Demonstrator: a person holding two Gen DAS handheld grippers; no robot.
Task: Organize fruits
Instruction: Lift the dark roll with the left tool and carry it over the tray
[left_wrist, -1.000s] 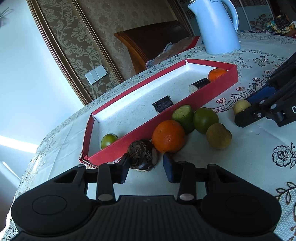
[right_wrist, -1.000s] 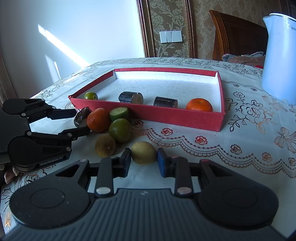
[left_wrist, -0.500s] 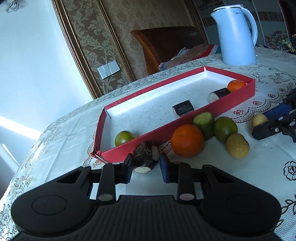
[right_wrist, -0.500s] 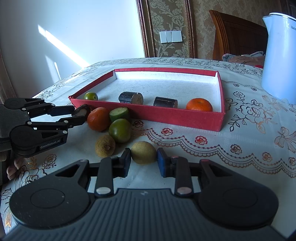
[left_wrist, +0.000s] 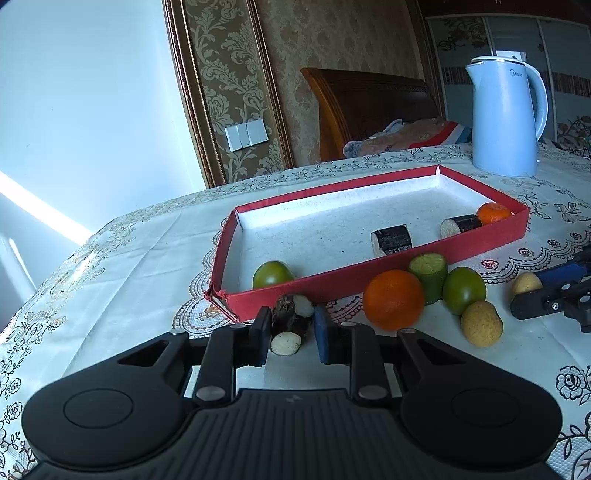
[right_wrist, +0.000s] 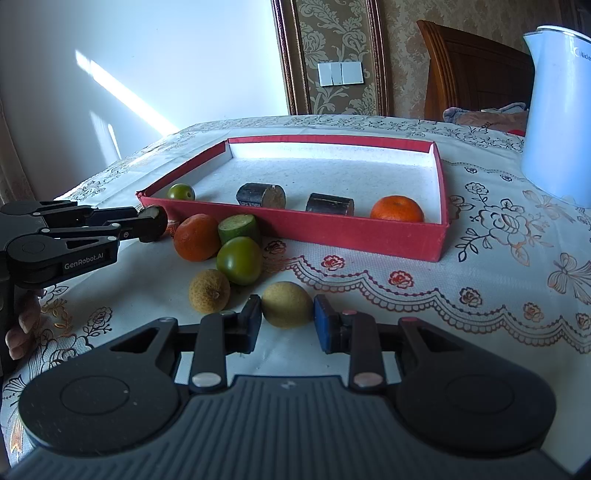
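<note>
The left gripper (left_wrist: 289, 334) has its fingers clamped on a stiff, rough-skinned dark cane piece (left_wrist: 290, 325) beside the red tray (left_wrist: 369, 282); the right gripper (right_wrist: 287, 319) pinches a firm, rollable yellow fruit (right_wrist: 287, 304) across its middle on the desk.

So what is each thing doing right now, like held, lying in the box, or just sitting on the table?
Left gripper: shut on the dark cane piece.
Right gripper: shut on the yellow-brown fruit.
Red box: open-topped, holding one green fruit, two dark cylinders, one orange.
Big orange, green cut piece, green round fruit, brown fruit: loose on the table.
Kettle: upright, lid shut.
</note>
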